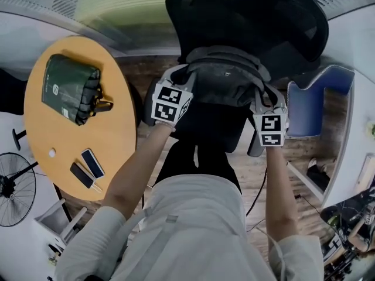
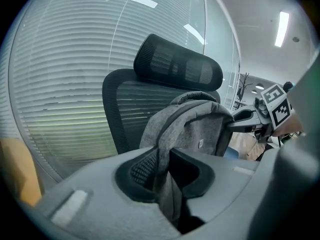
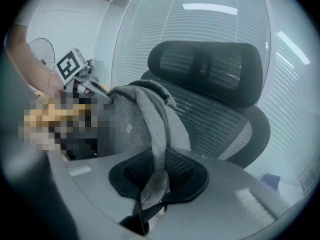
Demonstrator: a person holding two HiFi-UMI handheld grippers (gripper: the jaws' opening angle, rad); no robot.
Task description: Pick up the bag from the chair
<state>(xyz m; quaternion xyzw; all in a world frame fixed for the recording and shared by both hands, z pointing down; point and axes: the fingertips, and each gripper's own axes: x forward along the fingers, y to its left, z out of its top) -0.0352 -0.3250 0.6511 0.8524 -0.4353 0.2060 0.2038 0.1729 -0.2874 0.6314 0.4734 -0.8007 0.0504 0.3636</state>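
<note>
Pinching a grey bag (image 1: 225,82) by its two straps, one in each tool. In the head view, hangs between the left gripper (image 1: 187,78) at its 9 o'clock and the right gripper (image 1: 262,92) at its 3 o'clock, over the seat of a black office chair (image 1: 252,16); cannot tell whether touching that seat.

In the left gripper view, jaws clamped on a grey strap (image 2: 167,184) running up from between the pads toward 12 o'clock. Bag body just beyond at 1 o'clock, in front of the chair's mesh back.

In the right gripper view, jaws pressed likewise on the other strap (image 3: 156,154), with the bag body at 11 o'clock.

Well apart, at 9 o'clock in the head view: round wooden table (image 1: 111,133) bearing a green pouch (image 1: 70,86).
</note>
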